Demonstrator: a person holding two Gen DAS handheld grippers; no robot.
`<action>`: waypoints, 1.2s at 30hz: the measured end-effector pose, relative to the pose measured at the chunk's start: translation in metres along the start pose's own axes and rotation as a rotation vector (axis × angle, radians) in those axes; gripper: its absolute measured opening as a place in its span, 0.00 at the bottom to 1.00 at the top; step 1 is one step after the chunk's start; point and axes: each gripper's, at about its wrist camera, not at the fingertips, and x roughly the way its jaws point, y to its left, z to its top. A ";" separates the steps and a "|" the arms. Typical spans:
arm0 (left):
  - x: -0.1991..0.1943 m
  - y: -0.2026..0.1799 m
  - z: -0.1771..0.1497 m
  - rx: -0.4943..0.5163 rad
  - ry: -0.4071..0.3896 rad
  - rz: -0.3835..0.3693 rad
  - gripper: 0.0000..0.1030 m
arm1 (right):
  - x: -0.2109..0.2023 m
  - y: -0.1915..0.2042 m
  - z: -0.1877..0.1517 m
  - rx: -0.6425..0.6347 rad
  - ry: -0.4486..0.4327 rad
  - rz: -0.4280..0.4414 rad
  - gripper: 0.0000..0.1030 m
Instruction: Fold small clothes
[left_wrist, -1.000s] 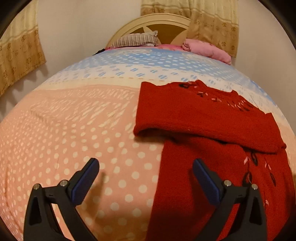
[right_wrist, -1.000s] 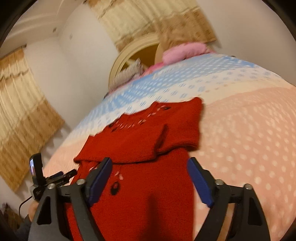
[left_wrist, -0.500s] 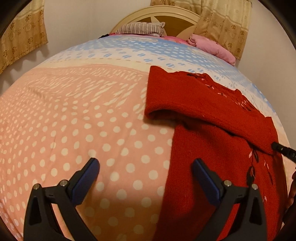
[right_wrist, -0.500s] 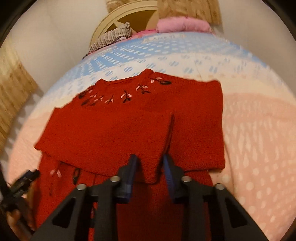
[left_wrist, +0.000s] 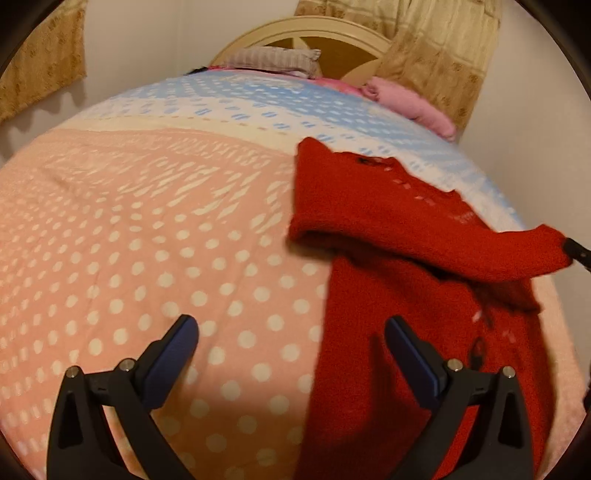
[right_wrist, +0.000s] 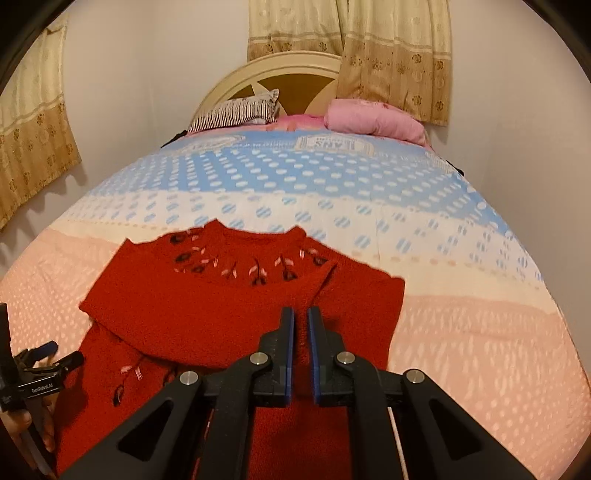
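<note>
Right claw (right_wrist: 301, 314) clenched on a fold of the red sweater (right_wrist: 207, 306), lifting its sleeve off the garment. Left claw (left_wrist: 291, 343) released, hovering over the sweater's hem edge. The sweater lies on the dotted bedspread (right_wrist: 480, 332).

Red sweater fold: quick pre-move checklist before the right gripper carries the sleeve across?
1. Right gripper pinching the sleeve: ok, pads shut on red knit.
2. Sleeve lifted off the sweater: ok, left wrist view shows its end raised.
3. Left gripper free: ok, open over the bedspread, holding nothing.
4. Sweater body lying flat: ok.
5. Landing area clear of pillows: ok, they sit at the headboard.
6. Grip takes only one layer: cannot tell.
</note>
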 end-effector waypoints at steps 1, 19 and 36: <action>0.002 -0.001 0.003 0.009 0.013 -0.007 1.00 | -0.001 0.001 0.003 -0.005 -0.008 -0.002 0.07; 0.028 -0.005 0.021 0.024 0.022 0.115 1.00 | 0.047 -0.031 -0.028 0.121 0.160 0.150 0.64; 0.035 -0.009 0.021 0.039 0.031 0.147 1.00 | 0.018 -0.025 -0.007 -0.027 0.042 -0.073 0.05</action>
